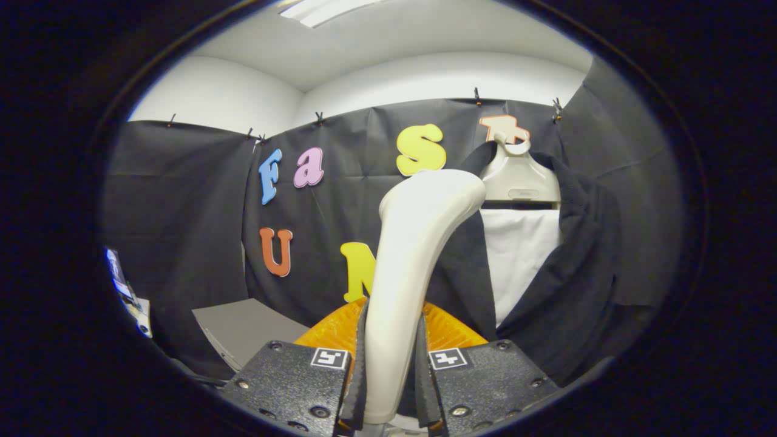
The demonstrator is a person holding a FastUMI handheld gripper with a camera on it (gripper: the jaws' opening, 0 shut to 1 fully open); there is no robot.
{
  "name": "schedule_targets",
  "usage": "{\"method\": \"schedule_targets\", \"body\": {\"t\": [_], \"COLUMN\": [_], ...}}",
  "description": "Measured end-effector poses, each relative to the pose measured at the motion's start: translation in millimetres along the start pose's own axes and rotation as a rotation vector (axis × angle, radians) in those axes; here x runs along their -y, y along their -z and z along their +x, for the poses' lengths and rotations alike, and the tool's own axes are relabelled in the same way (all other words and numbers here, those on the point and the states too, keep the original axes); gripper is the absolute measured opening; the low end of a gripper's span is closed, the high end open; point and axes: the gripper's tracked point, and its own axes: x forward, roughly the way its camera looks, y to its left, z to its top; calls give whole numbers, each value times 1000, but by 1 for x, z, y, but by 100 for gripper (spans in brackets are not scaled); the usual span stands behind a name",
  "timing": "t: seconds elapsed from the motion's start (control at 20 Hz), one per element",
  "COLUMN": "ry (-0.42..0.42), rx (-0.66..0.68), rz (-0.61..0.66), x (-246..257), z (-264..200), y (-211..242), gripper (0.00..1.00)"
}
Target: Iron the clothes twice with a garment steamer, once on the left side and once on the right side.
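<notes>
Clamping the garment steamer (413, 267) by its handle, your gripper (391, 376) has both fingers (358, 370) pressed against the pale shaft, one on each side, with the handle rising upright between them and curving at its top toward the garment. Steamer head sits at the level of the hanger (519, 179); whether it touches the cloth you cannot tell from this angle. Dark jacket (576, 273) hangs on that pale hanger just beyond and to the right of the steamer, its front open over a white shirt panel (522, 261). The jacket's left lapel edge runs directly behind the steamer shaft; the right lapel falls well clear of it. Orange ribbed piece (449, 331) shows low behind the handle, just ahead of your fingers, partly hidden by them; what it belongs to is unclear. Black cloth wall (182, 212) backs the whole scene. Grey flat surface (237, 328) lies low at the wall's foot, left of your fingers.
</notes>
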Motion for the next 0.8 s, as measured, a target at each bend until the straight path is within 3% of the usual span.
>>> {"method": "schedule_targets", "body": {"t": [0.8], "ry": [94], "rx": [-188], "rz": [177], "x": [10], "z": [-15], "y": [123], "gripper": [35]}}
